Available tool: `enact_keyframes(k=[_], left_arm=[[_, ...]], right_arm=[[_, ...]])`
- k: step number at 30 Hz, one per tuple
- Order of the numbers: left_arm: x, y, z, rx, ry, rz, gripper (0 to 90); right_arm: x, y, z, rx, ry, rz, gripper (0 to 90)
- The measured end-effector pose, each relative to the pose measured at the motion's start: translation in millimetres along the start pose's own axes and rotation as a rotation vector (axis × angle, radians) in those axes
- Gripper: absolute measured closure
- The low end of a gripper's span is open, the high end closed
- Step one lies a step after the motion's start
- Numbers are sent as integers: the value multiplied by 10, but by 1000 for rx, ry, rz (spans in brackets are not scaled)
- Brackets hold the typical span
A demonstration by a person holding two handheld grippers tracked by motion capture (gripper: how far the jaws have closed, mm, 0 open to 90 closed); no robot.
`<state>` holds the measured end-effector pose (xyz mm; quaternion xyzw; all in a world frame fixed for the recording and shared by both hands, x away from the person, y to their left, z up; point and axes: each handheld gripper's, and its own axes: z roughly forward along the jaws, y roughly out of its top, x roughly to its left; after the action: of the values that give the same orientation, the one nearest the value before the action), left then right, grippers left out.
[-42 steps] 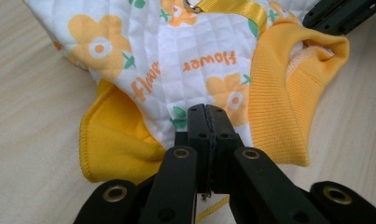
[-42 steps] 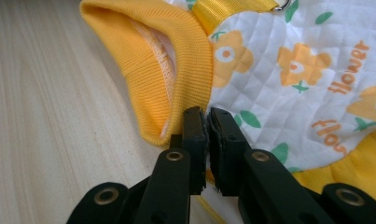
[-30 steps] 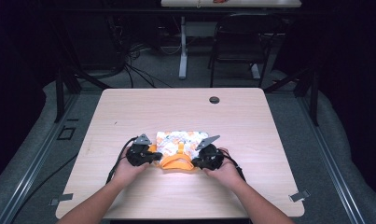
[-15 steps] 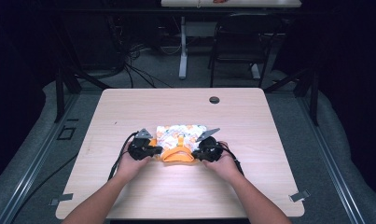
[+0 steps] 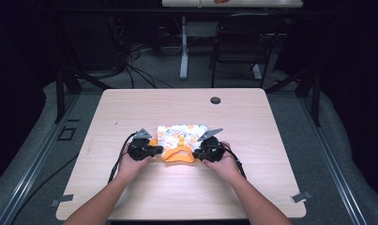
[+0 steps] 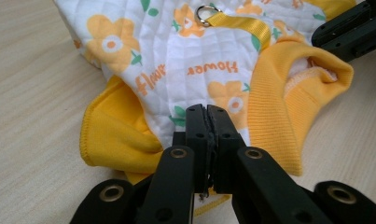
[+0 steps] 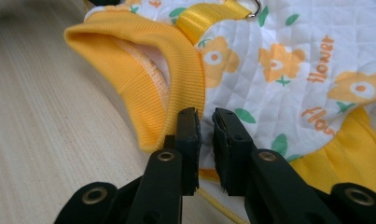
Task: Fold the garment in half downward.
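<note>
Grippers on the little flower vest

Vest (image 5: 181,140) time on my screen. It is a small quilted piece of clothing, white with orange flowers and yellow ribbed edges. It lies flat on the wooden table (image 5: 271,122), a bit nearer to me than the middle.

My left gripper (image 5: 142,149) sits at the vest's 9 o'clock side. In the left gripper view its jaws are pressed together, and the edge of the cloth (image 6: 195,70) runs into them, so they pinch the vest. The log says they have just eased apart a tiny bit, but they look shut to me.

My right gripper (image 5: 206,150) sits at the vest's 3 o'clock side. In the right gripper view I see a thin gap between its two jaws. They have just been opening. The white cloth and the yellow collar (image 7: 143,79) lie right at the tips, but I cannot tell if the pads press on them.

A yellow strap (image 6: 237,23) with a small metal ring (image 6: 204,14) crosses the vest's back, toward 12 o'clock from my left jaws. A round dark hole (image 5: 215,100) is in the table at the far edge, well apart from the vest.
</note>
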<state>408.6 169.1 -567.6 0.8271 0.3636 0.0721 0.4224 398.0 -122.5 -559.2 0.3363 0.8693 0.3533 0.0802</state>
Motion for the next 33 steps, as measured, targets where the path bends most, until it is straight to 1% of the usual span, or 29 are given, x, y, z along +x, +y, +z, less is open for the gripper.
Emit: enact_keyframes(k=[2, 4, 5, 6, 8, 9, 10, 16, 18, 19, 20, 21, 22, 24, 25, 26, 29, 30, 33], left_arm=[[-10, 20, -50, -8, -5, 1, 860], [-18, 39, -109, -15, 1, 7, 845], [-24, 44, -134, -25, 4, 2, 839], [-22, 52, -161, -26, 6, 9, 828], [-33, 61, -207, -31, 9, 5, 807], [-34, 66, -230, -32, 11, 14, 797], [-45, 70, -255, -32, 9, 7, 782], [-97, 84, -405, -51, 13, 13, 670], [-115, 75, -455, -58, 6, 12, 662], [-129, 65, -483, -63, 3, 7, 661], [-140, 51, -511, -70, -1, 12, 660], [-148, 34, -537, -72, -5, 20, 659], [-165, 14, -558, -70, -7, 19, 655], [-196, -32, -589, -74, -3, 29, 647], [-205, -59, -606, -76, -14, 26, 641], [-215, -93, -618, -83, -23, 14, 636], [-229, -186, -651, -95, -37, -2, 627], [-230, -215, -664, -99, -39, -13, 624], [-218, -296, -717, -112, -38, -28, 616]], right_arm=[[16, 5, -40, -13, -1, -4, 785], [34, 16, -87, -22, -2, -9, 774], [45, 19, -110, -31, -7, -10, 769], [56, 24, -129, -39, -7, -9, 761], [71, 32, -179, -42, -11, -14, 749], [79, 35, -199, -47, -12, -14, 742], [86, 39, -223, -51, -13, -15, 732], [151, 37, -363, -77, -18, -23, 697], [177, 29, -415, -79, -13, -24, 683], [193, 23, -440, -78, -10, -26, 675], [210, 13, -461, -82, -6, -27, 669], [229, 4, -481, -84, -11, -31, 662], [245, -10, -503, -83, -9, -36, 652], [284, -40, -529, -86, -19, -39, 633], [298, -56, -549, -84, -21, -44, 625], [315, -79, -558, -94, -19, -36, 621], [341, -151, -596, -101, -11, -24, 613], [352, -179, -608, -104, -15, -26, 611], [388, -262, -639, -102, -33, -35, 604]])
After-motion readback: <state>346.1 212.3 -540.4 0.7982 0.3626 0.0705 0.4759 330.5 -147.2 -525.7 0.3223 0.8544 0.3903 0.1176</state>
